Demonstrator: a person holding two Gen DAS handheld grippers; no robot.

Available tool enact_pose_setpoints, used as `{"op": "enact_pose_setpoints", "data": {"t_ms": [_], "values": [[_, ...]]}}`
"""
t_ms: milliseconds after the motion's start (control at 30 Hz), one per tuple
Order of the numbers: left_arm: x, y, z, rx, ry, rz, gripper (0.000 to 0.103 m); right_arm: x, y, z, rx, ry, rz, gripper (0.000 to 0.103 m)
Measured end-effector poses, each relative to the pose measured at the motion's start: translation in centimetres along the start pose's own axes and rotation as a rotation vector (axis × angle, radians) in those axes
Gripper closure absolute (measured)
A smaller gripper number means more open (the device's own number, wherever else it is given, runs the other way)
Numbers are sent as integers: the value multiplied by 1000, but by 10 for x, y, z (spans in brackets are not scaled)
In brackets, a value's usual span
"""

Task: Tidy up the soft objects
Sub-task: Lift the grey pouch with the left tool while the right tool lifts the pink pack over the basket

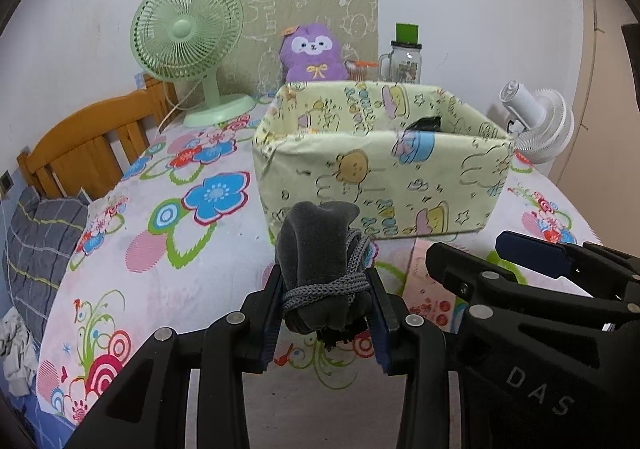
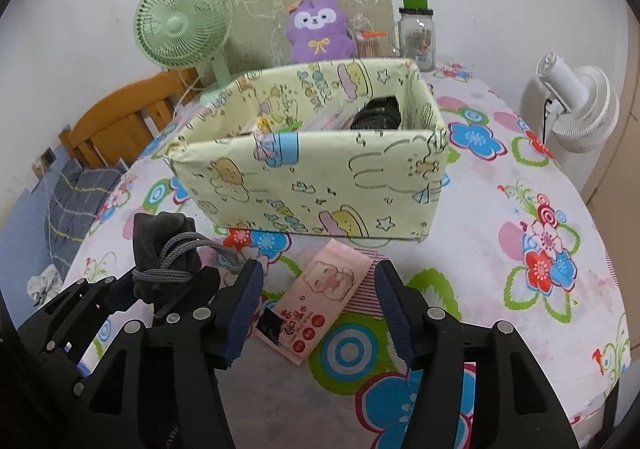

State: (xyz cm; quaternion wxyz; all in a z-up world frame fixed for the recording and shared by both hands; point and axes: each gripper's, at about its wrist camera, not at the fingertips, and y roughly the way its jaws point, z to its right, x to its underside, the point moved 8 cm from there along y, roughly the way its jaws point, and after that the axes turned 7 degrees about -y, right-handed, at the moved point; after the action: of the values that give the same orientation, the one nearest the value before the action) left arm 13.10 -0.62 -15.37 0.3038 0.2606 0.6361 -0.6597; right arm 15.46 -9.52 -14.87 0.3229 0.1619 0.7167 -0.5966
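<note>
A grey drawstring pouch (image 1: 316, 241) wound with grey cord sits upright between the pads of my left gripper (image 1: 326, 313), which is shut on it just in front of the pale yellow cartoon-print box (image 1: 380, 177). In the right wrist view the pouch (image 2: 164, 245) shows at the left. My right gripper (image 2: 320, 277) stands open over a pink wet-wipes pack (image 2: 320, 301) lying flat on the flowered cloth; its pads do not touch the pack. The box (image 2: 320, 177) holds a black item (image 2: 378, 113) and some light packets. A purple plush (image 2: 318, 29) sits behind it.
A green desk fan (image 2: 180, 25) stands at the back left and a white fan (image 2: 576, 109) at the right edge. A glass jar (image 2: 418, 37) is behind the box. A wooden bed frame (image 1: 88, 141) and a grey plaid pillow (image 1: 36, 241) lie left of the table.
</note>
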Motion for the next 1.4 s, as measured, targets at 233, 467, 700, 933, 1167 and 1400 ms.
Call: {"op": "enact_pose_setpoints", "data": {"t_ms": [233, 467, 700, 933, 1167, 1400], "values": [[7, 14, -5, 1, -8, -33, 65, 9, 20, 6, 23, 20, -61, 41], [11, 25, -7, -2, 7, -57, 65, 14, 35, 5, 34, 29, -118, 41], [16, 36, -16, -5, -10, -86, 65, 16, 49, -1, 37, 21, -156, 42], [18, 39, -18, -20, 0, -88, 65, 12, 55, -10, 66, -23, -148, 55], [18, 38, -18, -27, 7, -83, 65, 12, 56, -15, 59, -37, -138, 61], [17, 33, -16, -17, -4, -79, 65, 12, 50, -17, 56, -40, -125, 62]]}}
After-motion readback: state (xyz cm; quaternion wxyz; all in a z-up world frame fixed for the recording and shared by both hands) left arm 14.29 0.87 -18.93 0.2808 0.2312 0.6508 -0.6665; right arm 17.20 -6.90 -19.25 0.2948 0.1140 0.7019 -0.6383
